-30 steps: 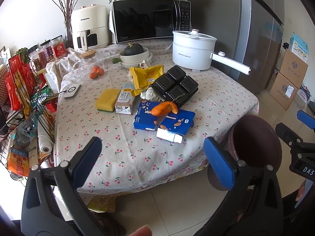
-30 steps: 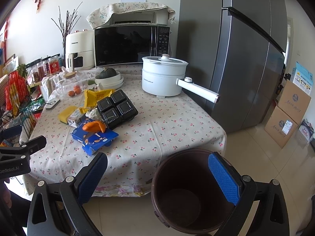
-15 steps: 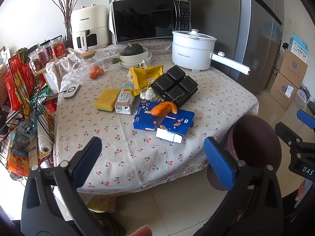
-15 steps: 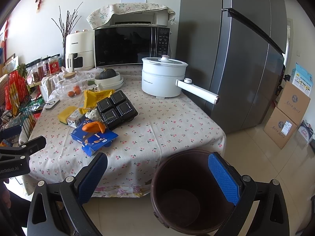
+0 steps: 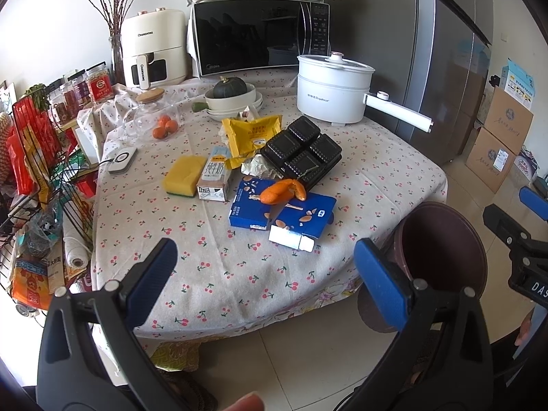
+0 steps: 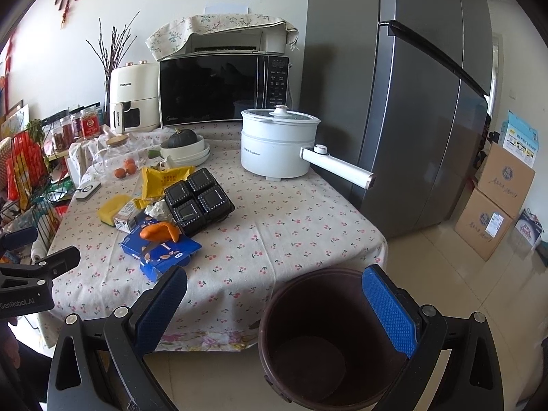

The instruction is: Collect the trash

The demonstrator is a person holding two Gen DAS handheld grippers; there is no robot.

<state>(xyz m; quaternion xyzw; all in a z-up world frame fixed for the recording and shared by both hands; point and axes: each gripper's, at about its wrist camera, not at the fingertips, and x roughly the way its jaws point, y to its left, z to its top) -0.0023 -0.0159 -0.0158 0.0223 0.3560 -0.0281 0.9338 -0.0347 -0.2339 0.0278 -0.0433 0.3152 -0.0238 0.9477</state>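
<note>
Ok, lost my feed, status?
Both grippers open, empty. Orange peel on blue box, untouched. Brown bin empty. Path clear.

Bare cloth (image 5: 219,274) lies open before the blue box (image 5: 281,212).

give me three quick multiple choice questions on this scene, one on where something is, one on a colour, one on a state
1. Where does the orange peel lie?
A. on the blue box
B. in the bin
C. on the sponge

2. What colour is the sponge?
A. green
B. yellow
C. white

3. How do the left gripper and right gripper stand?
A. both shut on trash
B. one shut on the carton
C. both open, holding nothing

Answers: 1 A, the peel rests on top of the blue box on the table. 2 B, the block beside the carton is yellow. 3 C, each gripper's blue pads stand wide apart with nothing between them.
</note>
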